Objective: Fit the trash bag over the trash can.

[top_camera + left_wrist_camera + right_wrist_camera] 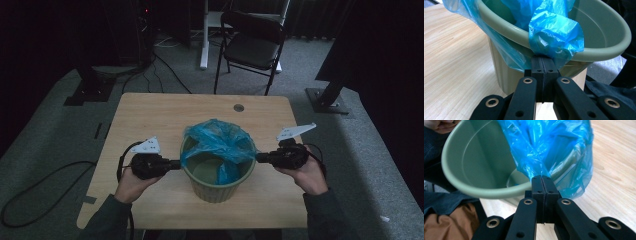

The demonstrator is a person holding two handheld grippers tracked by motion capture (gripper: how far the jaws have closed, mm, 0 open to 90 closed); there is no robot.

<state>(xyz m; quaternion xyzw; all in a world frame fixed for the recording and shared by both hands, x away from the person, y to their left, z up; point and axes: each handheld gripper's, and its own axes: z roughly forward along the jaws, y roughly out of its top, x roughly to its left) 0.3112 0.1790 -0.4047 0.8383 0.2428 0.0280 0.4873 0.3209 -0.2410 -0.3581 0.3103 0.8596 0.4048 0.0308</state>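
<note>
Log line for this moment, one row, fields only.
left gripper: shut on blue bag | right gripper: shut on blue bag | green bin: upright on table | bag: partly over far rim, near rim bare

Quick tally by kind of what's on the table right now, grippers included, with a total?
Bins: 1, the green bin
Bags: 1, the blue bag, draped over the bin's rim
Grippers: 2, the left gripper and the right gripper, each shut on the bag
Total: 4
</note>
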